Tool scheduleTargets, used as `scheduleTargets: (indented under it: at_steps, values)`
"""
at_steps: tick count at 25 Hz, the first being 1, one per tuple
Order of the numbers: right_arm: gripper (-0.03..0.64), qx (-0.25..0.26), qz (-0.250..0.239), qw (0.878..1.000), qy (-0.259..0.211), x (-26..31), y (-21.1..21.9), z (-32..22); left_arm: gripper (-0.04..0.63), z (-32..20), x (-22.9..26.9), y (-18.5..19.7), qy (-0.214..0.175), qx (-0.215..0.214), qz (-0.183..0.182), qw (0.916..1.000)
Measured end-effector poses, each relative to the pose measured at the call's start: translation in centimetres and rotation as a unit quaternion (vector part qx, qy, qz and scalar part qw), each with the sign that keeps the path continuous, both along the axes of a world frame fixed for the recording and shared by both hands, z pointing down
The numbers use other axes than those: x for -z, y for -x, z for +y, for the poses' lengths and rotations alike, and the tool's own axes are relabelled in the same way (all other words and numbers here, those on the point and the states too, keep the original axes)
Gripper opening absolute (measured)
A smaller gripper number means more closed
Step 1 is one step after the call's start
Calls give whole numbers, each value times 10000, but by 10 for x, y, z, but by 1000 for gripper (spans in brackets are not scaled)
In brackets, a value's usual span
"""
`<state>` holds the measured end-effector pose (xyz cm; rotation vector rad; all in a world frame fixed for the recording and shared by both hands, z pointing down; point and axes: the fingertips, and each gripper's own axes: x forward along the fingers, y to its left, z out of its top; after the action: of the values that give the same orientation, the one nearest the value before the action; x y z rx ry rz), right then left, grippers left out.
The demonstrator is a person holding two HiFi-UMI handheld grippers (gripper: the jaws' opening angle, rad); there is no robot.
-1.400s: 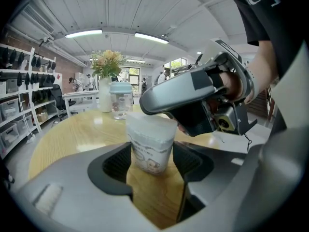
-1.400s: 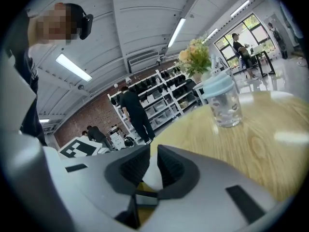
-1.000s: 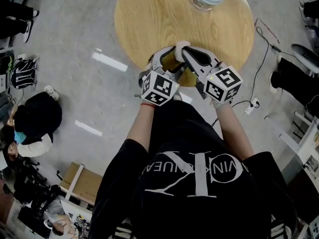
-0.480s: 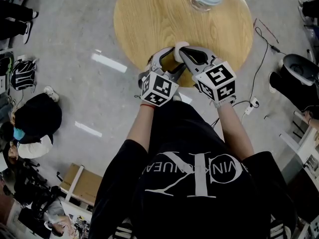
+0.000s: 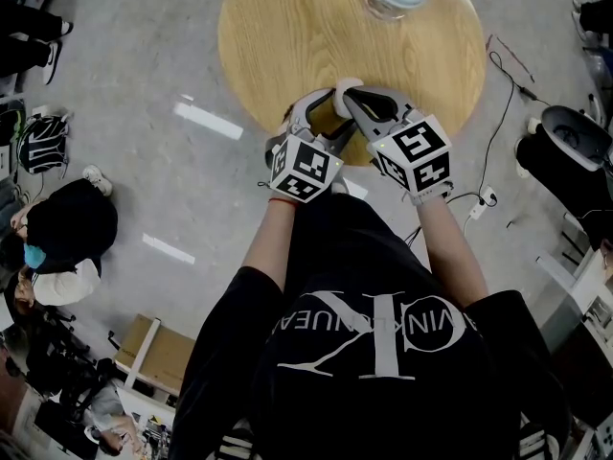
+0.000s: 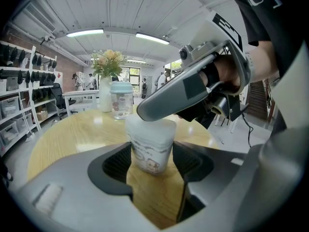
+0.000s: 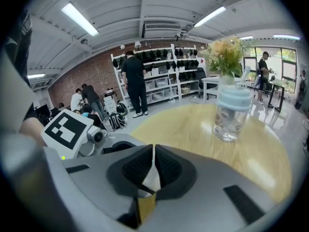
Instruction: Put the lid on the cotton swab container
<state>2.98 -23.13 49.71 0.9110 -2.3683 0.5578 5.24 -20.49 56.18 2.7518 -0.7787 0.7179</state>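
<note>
Your right claw point(image 7: 153, 153) just nipped the thin white lid point(image 7: 151, 179) | left claw point(image 6: 153, 159) clamps frosted printed swab container point(image 6: 150, 146) (steady) | seating looks underway

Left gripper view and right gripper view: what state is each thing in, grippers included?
cotton swab container: upright on the table, between the left jaws.
lid: thin white edge pinched at the container's top; seating unclear.
left gripper: shut on the cotton swab container.
right gripper: shut on the lid.
jar: upright, blue cap on.
</note>
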Motion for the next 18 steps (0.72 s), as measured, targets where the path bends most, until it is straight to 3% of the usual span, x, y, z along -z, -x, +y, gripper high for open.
scheduleTargets:
  at_steps: [4,9,18]
  values:
    - [26,-88,-191,9998,-4,0,-1,0,278,1,2,1,45,-26,118,9999]
    - [28,-758,-1610,9839,171,19,-9,-8,278,3,15,5,-46,-8,348,9994]
    - [28,-971,-1678,9804,-353,37,-32,-7,278,9,43,21,-202,332,743,9965]
